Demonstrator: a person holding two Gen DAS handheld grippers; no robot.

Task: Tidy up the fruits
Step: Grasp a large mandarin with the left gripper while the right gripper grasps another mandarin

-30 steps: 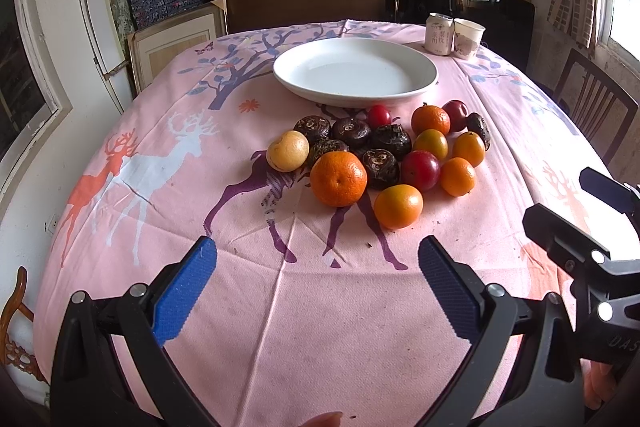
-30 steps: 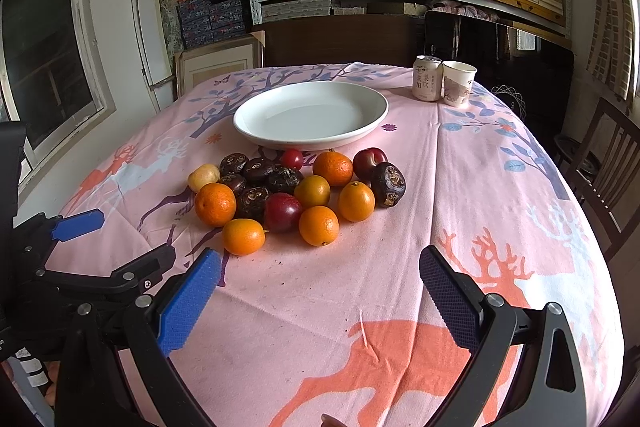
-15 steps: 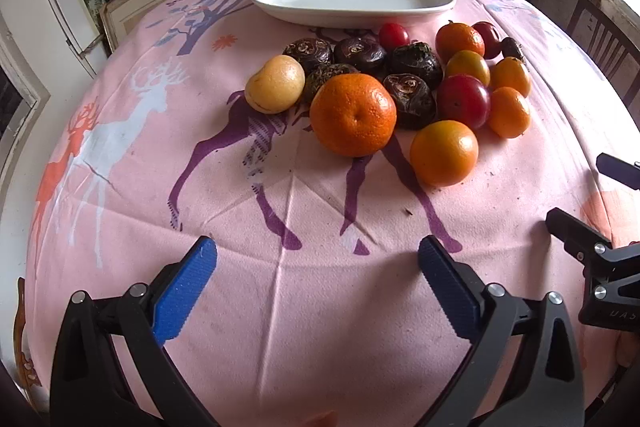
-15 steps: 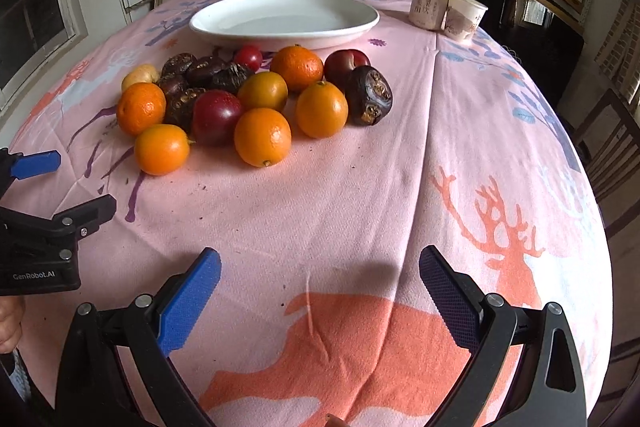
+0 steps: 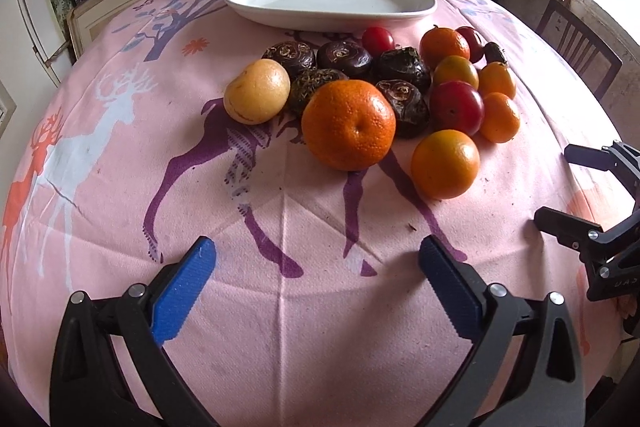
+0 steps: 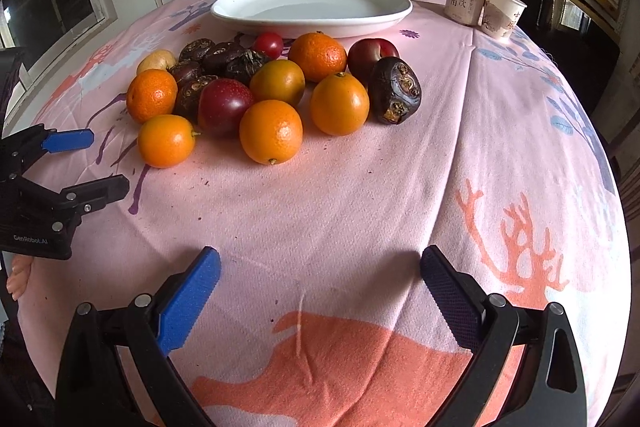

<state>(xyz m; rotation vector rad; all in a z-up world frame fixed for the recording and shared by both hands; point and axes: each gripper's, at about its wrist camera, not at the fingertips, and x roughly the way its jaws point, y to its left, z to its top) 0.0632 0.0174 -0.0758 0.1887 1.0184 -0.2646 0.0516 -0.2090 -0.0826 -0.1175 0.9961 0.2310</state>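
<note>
On the near side of the table, the left gripper (image 5: 316, 279) and right gripper (image 6: 320, 283) hover spread wide and empty, facing the fruit pile (image 5: 372, 91) heaped just before the bare white plate (image 5: 332, 1), presumably its destination.

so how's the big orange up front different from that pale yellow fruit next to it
The big orange is deep orange with dimpled skin; the yellow fruit is pale tan-yellow and smoother. The orange is clearly larger. The orange shows a small navel dimple facing the left camera, while the yellow fruit shows a curved crease low on its left. Both are roundish, whole, and sit on the cloth at the pile's left side, not on the plate.
</note>
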